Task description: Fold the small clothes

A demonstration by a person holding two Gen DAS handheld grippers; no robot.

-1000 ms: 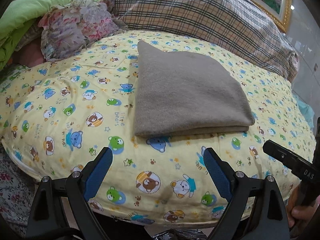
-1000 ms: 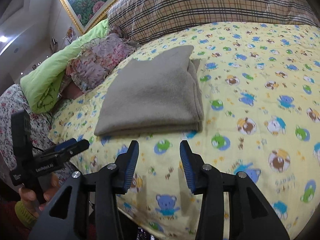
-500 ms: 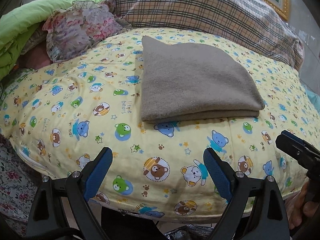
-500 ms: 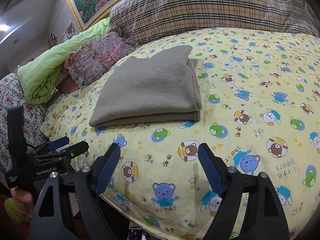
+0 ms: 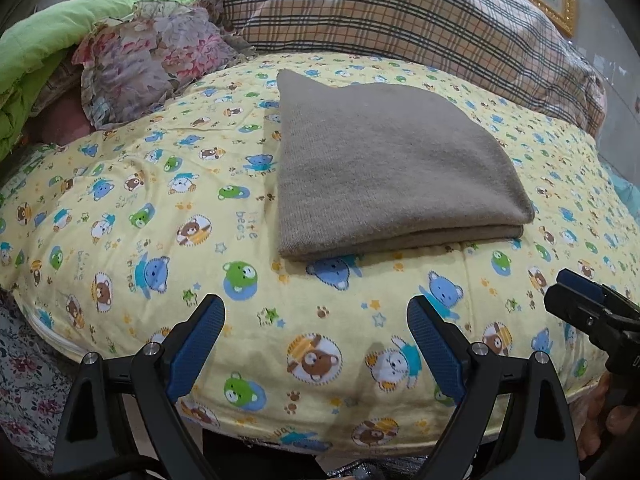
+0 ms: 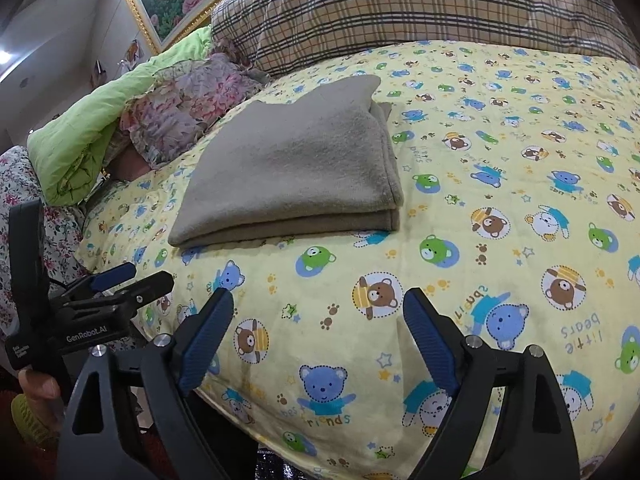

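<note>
Folded garment (image 5: 392,168), taupe knit, lies flat on the yellow bear-print quilt (image 5: 160,216), a little right of centre in the left wrist view. Layered edges face the camera, stacked evenly. Left gripper (image 5: 316,344) hangs over the near edge of the quilt, jaws spread wide, nothing between them, apart from the garment. Right gripper (image 5: 580,300) enters at the right edge (only its tip and blue pad show here). Behind the garment: plaid pillow (image 5: 400,20), floral cloth (image 5: 152,64) to the left, green blanket (image 5: 48,40) further left.

Right wrist view: folded garment (image 6: 296,168) sits left of centre on the quilt (image 6: 500,160), its fold on the left and its open edges on the right. Right gripper (image 6: 320,336) is over the near quilt edge, jaws wide apart and empty, clear of the garment. Left gripper (image 6: 132,280) is seen from the side at lower left, jaws parted, holding nothing.
</note>
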